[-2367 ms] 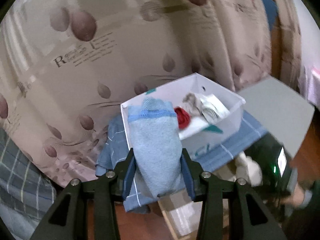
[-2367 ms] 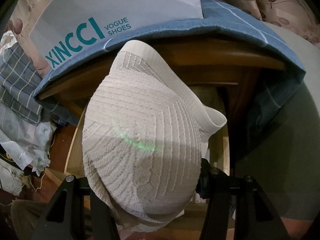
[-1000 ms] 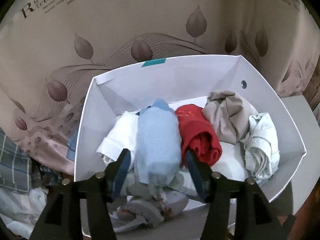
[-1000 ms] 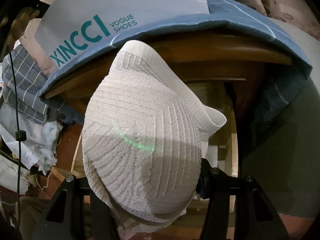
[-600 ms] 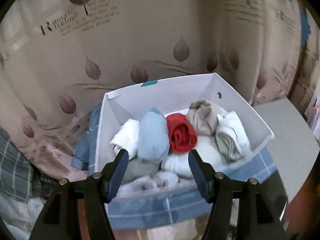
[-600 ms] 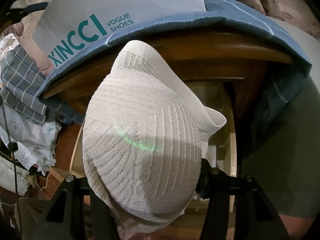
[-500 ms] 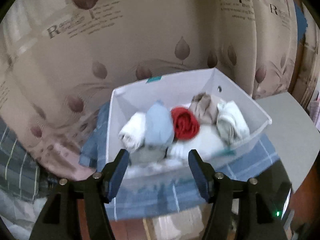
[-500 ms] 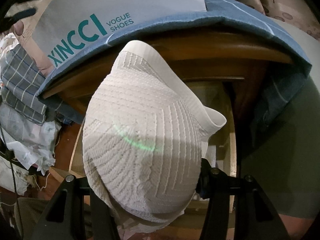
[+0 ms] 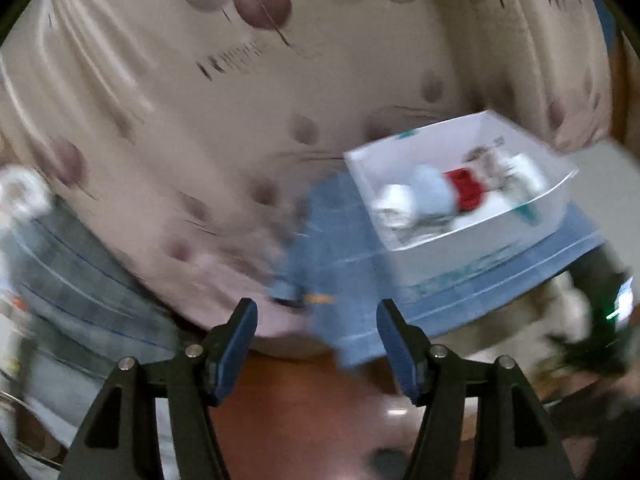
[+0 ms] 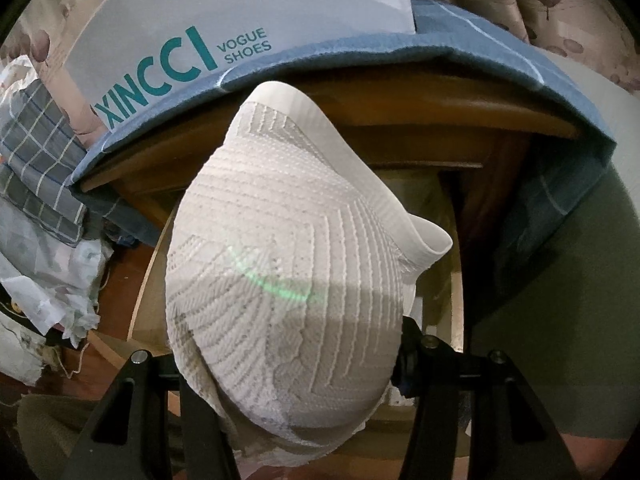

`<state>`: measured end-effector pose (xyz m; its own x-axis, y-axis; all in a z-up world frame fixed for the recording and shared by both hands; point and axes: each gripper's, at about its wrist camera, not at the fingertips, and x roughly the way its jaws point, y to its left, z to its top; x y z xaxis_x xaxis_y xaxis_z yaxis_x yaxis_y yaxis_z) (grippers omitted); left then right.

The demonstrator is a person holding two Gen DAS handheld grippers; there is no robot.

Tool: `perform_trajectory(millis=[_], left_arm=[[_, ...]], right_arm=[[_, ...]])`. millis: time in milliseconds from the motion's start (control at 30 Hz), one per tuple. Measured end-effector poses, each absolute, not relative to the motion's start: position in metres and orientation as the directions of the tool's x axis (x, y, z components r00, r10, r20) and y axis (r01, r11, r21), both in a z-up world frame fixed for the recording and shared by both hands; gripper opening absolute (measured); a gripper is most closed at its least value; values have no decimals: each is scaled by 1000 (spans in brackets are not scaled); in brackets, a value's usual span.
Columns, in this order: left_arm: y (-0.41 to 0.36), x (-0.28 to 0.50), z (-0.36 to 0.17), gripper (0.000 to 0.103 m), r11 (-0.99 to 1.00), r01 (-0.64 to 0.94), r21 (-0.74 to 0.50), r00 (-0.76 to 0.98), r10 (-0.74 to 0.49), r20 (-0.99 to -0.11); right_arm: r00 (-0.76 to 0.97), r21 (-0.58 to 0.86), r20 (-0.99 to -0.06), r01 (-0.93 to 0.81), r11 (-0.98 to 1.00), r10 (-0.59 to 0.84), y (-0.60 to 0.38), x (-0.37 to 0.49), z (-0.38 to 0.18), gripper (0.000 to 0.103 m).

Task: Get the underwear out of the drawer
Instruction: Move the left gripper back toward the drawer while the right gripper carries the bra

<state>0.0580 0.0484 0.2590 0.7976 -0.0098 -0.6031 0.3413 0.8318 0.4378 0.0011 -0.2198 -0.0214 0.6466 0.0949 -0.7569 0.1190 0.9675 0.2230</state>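
While the right gripper (image 10: 288, 360) clamps the white underwear (image 10: 288, 264), the empty, parted left gripper (image 9: 316, 344) (blurred view) risks misjudging the box (image 9: 560, 204)

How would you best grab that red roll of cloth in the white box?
Take the red roll across its width, coming from above through the white box's open top. It lies packed between the light blue roll and a beige bundle, so its upper bulge seems the freest part.

White shoebox (image 9: 472, 240) with teal lettering holds red (image 9: 464, 190), pale blue (image 9: 434, 196) and white rolls (image 9: 394, 200); beneath it blue checked cloth (image 9: 344, 248); behind, beige leaf-print curtain (image 9: 200, 120).
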Motion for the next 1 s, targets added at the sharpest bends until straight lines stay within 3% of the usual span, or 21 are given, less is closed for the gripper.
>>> perform_trajectory(millis=[100,200,367,533,800,1000], left_arm=[[60,50,261,64,792,294,534,838,54,-542],[72,45,255,64,810,316,495,823,25,-567],[74,40,207,64,887,404,224,704,-145,-695],[60,36,148,64,925,379,15,647,-253,-719],[56,56,89,64,989,138,-48,710,-133,-692],[60,59,67,64,1000,4,-23,748,-18,-663]], right_arm=[[652,201,-754,113,973,80,-216,0,-20,51],[656,187,-751,110,976,69,-214,-1,-20,51],[669,156,-742,110,982,43,-209,-2,-17,51],[694,155,-718,98,983,44,-210,-5,-9,51],[694,169,-717,82,982,65,-203,-9,14,51],[694,188,-711,32,982,114,-205,-20,64,51]])
